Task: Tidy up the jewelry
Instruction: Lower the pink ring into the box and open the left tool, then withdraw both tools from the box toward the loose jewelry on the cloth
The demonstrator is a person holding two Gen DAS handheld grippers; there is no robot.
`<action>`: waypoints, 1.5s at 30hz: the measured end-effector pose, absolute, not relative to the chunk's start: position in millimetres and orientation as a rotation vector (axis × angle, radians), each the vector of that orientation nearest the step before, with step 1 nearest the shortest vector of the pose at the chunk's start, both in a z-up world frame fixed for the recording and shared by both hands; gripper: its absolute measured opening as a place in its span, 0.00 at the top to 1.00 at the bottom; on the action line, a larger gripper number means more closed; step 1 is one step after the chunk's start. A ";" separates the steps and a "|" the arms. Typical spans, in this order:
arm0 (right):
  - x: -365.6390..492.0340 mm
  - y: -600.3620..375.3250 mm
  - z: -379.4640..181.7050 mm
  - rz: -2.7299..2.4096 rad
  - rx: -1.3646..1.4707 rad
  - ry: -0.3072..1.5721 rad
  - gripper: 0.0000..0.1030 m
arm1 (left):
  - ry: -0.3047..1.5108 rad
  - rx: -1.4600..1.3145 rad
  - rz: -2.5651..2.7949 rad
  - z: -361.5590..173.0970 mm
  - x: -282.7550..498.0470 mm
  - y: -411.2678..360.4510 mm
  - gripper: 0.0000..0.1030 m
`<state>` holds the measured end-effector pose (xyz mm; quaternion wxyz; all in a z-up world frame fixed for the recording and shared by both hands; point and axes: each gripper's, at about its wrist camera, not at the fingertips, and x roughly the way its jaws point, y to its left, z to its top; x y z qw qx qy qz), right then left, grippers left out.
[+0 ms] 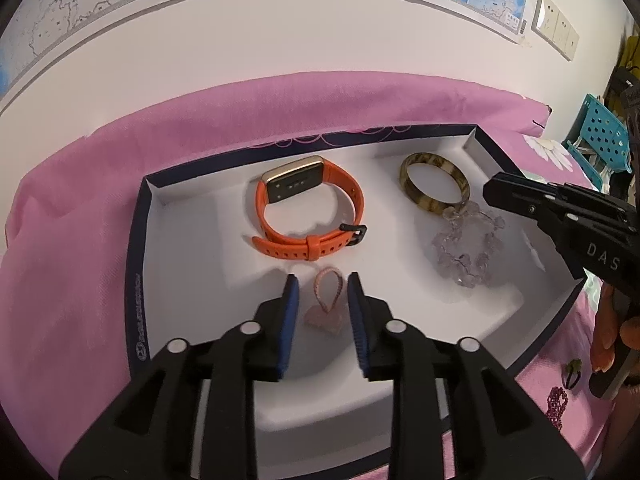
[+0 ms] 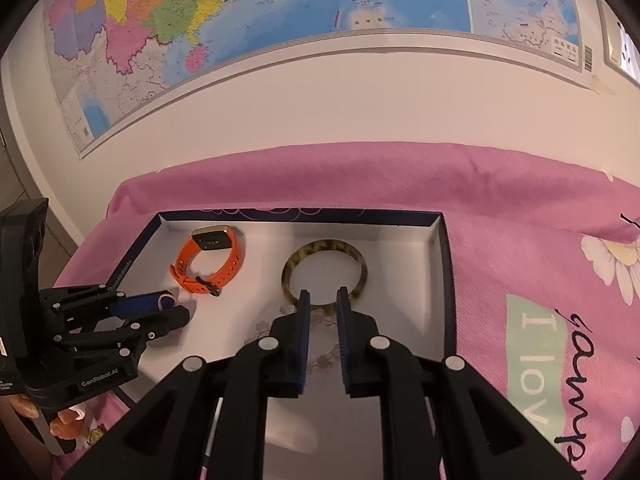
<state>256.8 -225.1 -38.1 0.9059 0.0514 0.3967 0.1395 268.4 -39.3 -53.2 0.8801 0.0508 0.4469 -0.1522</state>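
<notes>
A shallow white box with a dark blue rim (image 1: 138,280) (image 2: 448,280) lies on a pink cloth. In it are an orange watch (image 1: 308,216) (image 2: 212,260), a tortoiseshell bangle (image 1: 424,202) (image 2: 324,246), a clear crystal bead bracelet (image 1: 452,264) (image 2: 320,316) and a small pink heart charm with a loop (image 1: 324,308). My left gripper (image 1: 322,284) (image 2: 176,309) is open and low over the box floor. The heart lies between its blue pads, which do not touch it. My right gripper (image 2: 323,296) (image 1: 500,194) hovers over the crystal bracelet with a narrow gap between its pads. The beads lie on the floor below.
The pink flowered cloth (image 2: 520,264) covers the surface around the box. A hair tie (image 1: 572,372) and a magenta beaded piece (image 1: 556,404) lie on it to the box's right. A teal perforated basket (image 1: 600,136) stands far right. A wall with a map (image 2: 280,12) rises behind.
</notes>
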 end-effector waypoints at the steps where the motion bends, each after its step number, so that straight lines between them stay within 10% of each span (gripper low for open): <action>1: 256.1 -225.9 -38.4 0.286 0.108 0.818 0.88 | 0.928 0.103 -0.317 -52.6 268.3 -38.9 0.71; 21: 195.9 -242.8 0.3 0.287 0.145 0.674 0.60 | 0.668 0.057 -0.323 14.3 192.5 -15.2 0.26; 45: 70.2 -229.6 -5.2 0.393 0.053 0.658 0.57 | 0.588 0.119 -0.275 1.2 72.3 11.7 0.24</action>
